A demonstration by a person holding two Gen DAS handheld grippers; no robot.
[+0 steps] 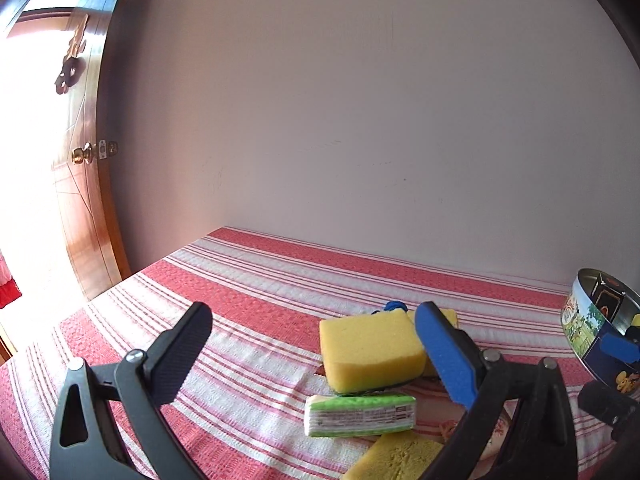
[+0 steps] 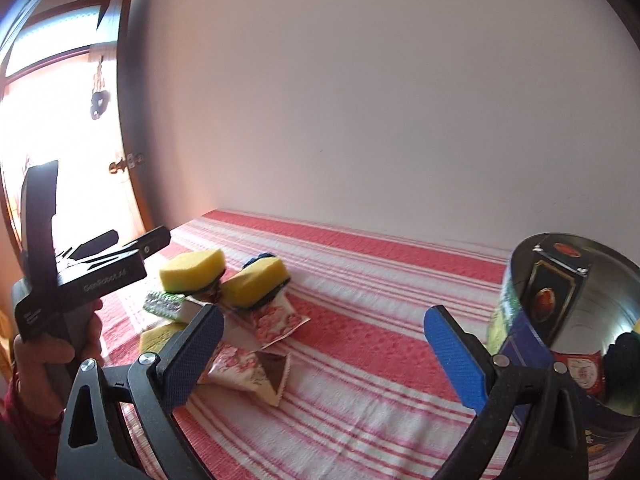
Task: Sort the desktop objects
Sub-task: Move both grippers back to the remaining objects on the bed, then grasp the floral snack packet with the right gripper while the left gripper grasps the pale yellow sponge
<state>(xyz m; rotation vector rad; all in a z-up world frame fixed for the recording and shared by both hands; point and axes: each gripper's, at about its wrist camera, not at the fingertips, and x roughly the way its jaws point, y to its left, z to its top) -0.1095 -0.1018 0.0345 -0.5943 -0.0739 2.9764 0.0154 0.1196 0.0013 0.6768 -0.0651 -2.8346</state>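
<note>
Your left gripper (image 1: 312,352) is spread wide and empty, nearest the yellow sponge (image 1: 370,350) just ahead by its blue finger, mid-table. Your right gripper (image 2: 324,352), wide too, flanks the tin (image 2: 568,328) at the table's right edge.

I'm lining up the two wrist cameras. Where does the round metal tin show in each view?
Left wrist: the tin sits at the far right edge, partly cut off.
Right wrist: it fills the lower right, open, with small items inside.
Shared landmark: the yellow sponges on the striped cloth.
</note>
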